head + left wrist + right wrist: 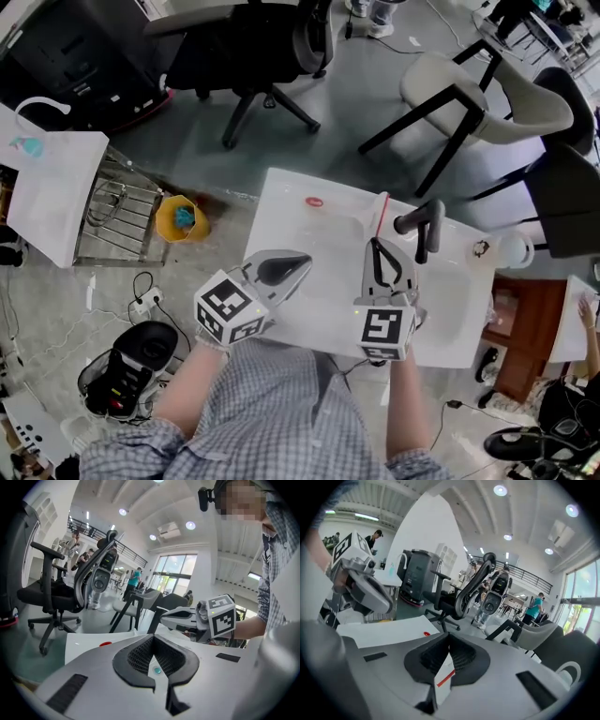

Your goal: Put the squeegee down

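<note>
**White counter in an open office, both grippers closed**

A white counter (281,202) stands on a grey floor among office chairs (253,47). The left gripper (302,263) has its jaws together on nothing. The right gripper (376,244) is closed and empty too. The red-edged squeegee (381,216) lies on the counter just past its tips.

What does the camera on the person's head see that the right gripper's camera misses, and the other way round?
Only the head view shows the person's checked shirt, a white power strip on the floor and the right gripper from outside, marker cube included. Only the right gripper view shows the ceiling lights, a person in a teal top far off, and its own jaws shut on the squeegee, a thin white piece with a red stripe. Both show the white table, its red spot, the left gripper and a black office chair.
</note>
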`<state>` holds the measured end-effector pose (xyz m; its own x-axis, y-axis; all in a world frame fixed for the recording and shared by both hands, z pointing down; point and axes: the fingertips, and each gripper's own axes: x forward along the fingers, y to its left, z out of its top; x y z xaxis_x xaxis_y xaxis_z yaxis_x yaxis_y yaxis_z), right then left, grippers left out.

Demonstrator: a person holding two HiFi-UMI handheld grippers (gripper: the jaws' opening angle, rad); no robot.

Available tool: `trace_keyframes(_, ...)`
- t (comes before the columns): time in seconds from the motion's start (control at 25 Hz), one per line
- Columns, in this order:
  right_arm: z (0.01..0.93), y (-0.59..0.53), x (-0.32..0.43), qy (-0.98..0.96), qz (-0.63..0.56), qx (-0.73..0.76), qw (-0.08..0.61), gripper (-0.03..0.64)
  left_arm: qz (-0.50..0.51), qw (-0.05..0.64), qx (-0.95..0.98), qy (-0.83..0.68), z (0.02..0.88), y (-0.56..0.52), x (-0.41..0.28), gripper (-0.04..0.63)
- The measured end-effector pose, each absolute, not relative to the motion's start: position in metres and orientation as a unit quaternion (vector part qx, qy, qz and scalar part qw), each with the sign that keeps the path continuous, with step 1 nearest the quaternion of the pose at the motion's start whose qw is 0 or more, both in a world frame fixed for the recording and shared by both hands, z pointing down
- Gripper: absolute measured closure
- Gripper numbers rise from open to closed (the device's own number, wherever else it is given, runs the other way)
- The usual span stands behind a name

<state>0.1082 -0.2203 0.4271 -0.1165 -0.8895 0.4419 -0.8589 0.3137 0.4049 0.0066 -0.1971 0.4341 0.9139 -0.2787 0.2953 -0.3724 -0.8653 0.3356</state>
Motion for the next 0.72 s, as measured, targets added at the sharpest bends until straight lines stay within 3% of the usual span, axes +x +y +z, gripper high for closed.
trace_keyframes(0.24,0.389,-0.194,0.119,-0.766,-0.002,0.61,0.204,0.607,0.106,0.168,0.965,-0.17,0.405,-0.182,0.015,0.589)
trace_keyframes(0.72,0.361,-0.149,0.151,-0.751,0.059,0.648,0.111,0.607,0.087,0.125,0.971,-0.182,0.367,-0.162,0.014,0.589)
